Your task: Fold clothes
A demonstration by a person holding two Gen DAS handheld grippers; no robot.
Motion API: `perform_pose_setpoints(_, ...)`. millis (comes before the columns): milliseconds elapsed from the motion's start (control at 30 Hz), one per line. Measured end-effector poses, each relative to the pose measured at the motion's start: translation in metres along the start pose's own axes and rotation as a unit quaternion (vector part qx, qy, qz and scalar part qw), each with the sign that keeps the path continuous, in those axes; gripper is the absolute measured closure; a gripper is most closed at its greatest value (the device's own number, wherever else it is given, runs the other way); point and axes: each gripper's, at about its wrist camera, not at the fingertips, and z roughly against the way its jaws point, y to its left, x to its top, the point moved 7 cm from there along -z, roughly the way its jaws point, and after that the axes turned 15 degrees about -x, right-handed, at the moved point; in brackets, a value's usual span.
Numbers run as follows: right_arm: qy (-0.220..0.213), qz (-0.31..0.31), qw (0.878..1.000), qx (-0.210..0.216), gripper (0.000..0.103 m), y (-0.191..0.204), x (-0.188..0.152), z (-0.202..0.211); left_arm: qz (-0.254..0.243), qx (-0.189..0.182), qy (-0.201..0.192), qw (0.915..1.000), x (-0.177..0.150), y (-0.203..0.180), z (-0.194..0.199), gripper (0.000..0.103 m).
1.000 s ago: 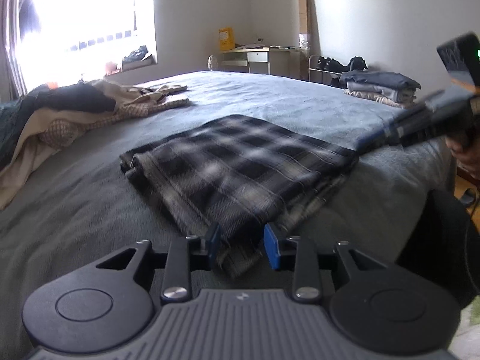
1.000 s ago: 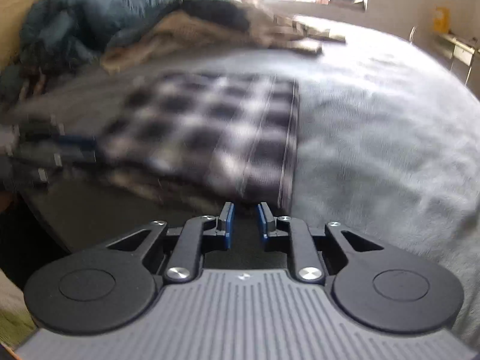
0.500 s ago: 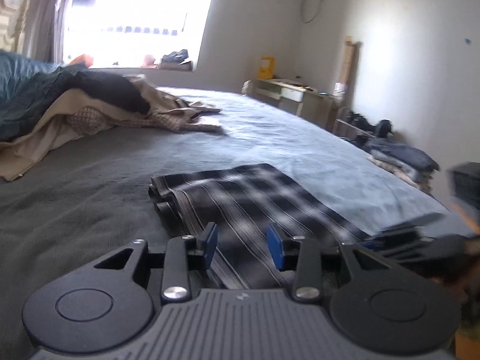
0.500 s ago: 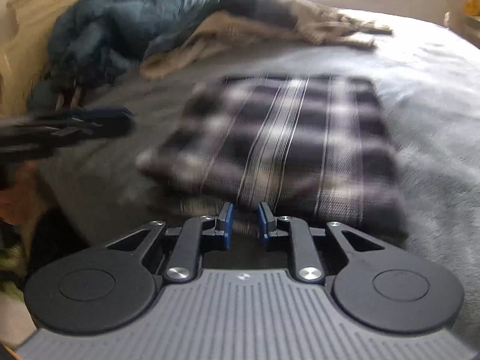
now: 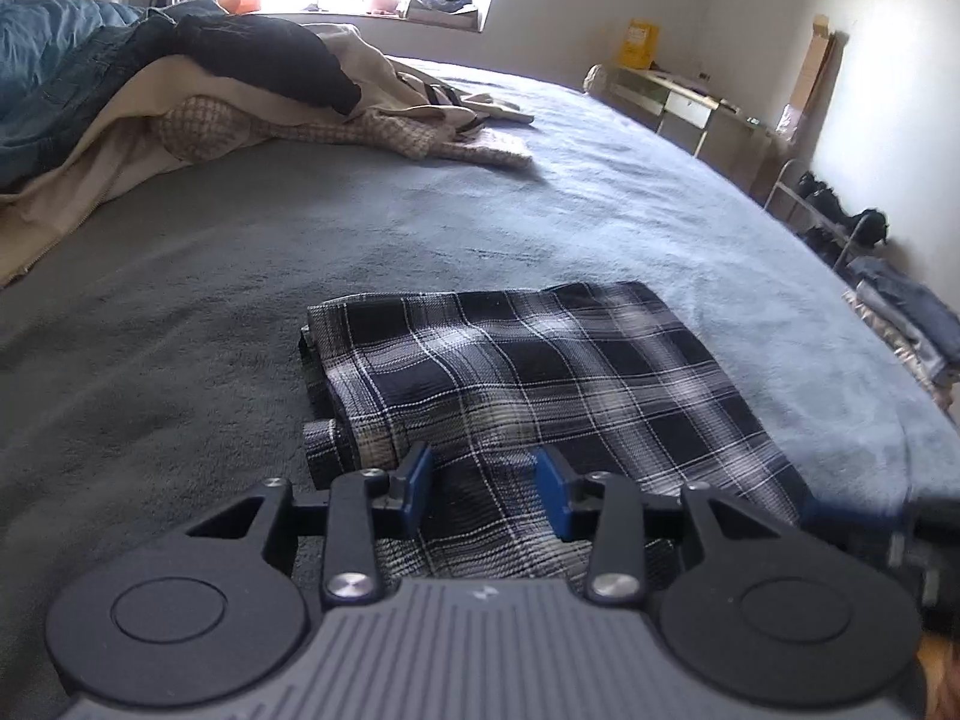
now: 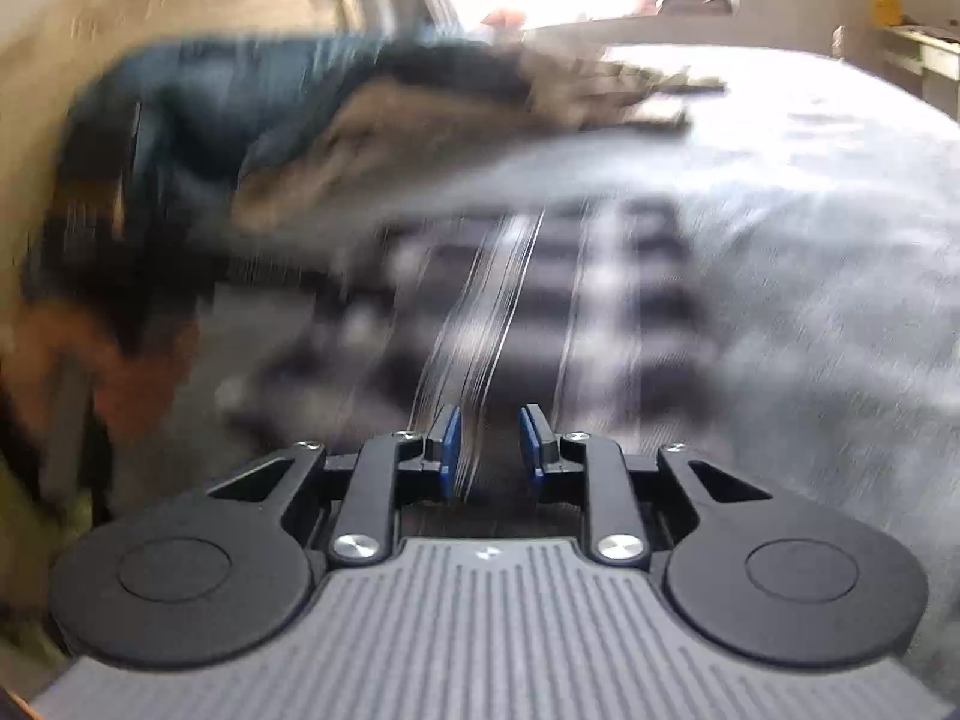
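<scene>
Where light allows, grey bed, plaid garment, seemingly folded

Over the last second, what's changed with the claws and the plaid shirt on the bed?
The left claw has swung left along the folded plaid shirt to its near edge, open across it without gripping. The right claw moved in toward the shirt's right end and opened a little wider; its view is blurred. The shirt stayed folded on the bed, and the pile of unfolded clothes is unchanged.
</scene>
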Motion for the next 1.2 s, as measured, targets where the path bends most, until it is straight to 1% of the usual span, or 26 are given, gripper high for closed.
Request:
perform_pose_setpoints(67, -0.002, -0.006, 1.000, -0.024, 0.082, -0.009, 0.003, -0.012, 0.001, 0.012, 0.007, 0.9999, 0.000, -0.001, -0.004, 0.063)
perform_pose_setpoints(100, 0.008, -0.001, 1.000, -0.027, 0.081, -0.011, -0.003, -0.020, 0.001, 0.017, 0.011, 0.9998, 0.000, -0.002, -0.005, 0.063)
perform_pose_setpoints(167, 0.035, 0.012, 0.999, -0.024, 0.080, -0.015, -0.021, -0.039, -0.003, 0.028, 0.017, 0.9995, 0.000, -0.006, -0.007, 0.061)
perform_pose_setpoints(200, 0.037, 0.008, 0.999, -0.020, 0.080, -0.017, -0.025, -0.041, -0.005, 0.033, 0.018, 0.9993, 0.001, -0.007, -0.008, 0.061)
perform_pose_setpoints(367, 0.028, -0.029, 0.999, 0.002, 0.080, -0.027, -0.028, -0.036, -0.021, 0.051, 0.028, 0.9981, 0.001, -0.012, -0.009, 0.060)
perform_pose_setpoints(600, 0.015, -0.027, 1.000, -0.003, 0.080, -0.026, -0.035, -0.031, -0.035, 0.067, 0.035, 0.9965, 0.001, -0.017, -0.010, 0.059)
perform_pose_setpoints(667, 0.014, -0.031, 0.999, -0.002, 0.080, -0.026, -0.036, -0.030, -0.039, 0.070, 0.038, 0.9961, 0.001, -0.019, -0.011, 0.056)
perform_pose_setpoints(833, 0.011, -0.039, 0.999, -0.001, 0.079, -0.026, -0.037, -0.029, -0.051, 0.078, 0.042, 0.9948, 0.000, -0.023, -0.014, 0.053)
perform_pose_setpoints(900, 0.009, -0.042, 0.999, 0.000, 0.079, -0.027, -0.038, -0.029, -0.049, 0.079, 0.039, 0.9950, -0.001, -0.024, -0.013, 0.053)
perform_pose_setpoints(1000, 0.007, -0.047, 0.999, 0.001, 0.079, -0.027, -0.039, -0.028, -0.036, 0.069, 0.019, 0.9968, -0.002, -0.024, -0.001, 0.048)
perform_pose_setpoints(1100, 0.006, -0.047, 0.999, -0.009, 0.076, -0.023, -0.041, -0.019, -0.018, 0.064, -0.005, 0.9978, -0.010, -0.019, 0.025, 0.041)
perform_pose_setpoints(1133, 0.006, -0.040, 0.999, -0.012, 0.072, -0.020, -0.044, -0.014, -0.011, 0.058, -0.012, 0.9982, -0.014, -0.017, 0.035, 0.034)
perform_pose_setpoints(1167, 0.005, -0.031, 0.999, -0.015, 0.065, -0.017, -0.047, -0.008, -0.006, 0.052, -0.018, 0.9985, -0.021, -0.015, 0.045, 0.027)
perform_pose_setpoints(1200, 0.005, -0.022, 1.000, -0.017, 0.061, -0.014, -0.050, -0.001, -0.001, 0.046, -0.023, 0.9987, -0.028, -0.012, 0.055, 0.025)
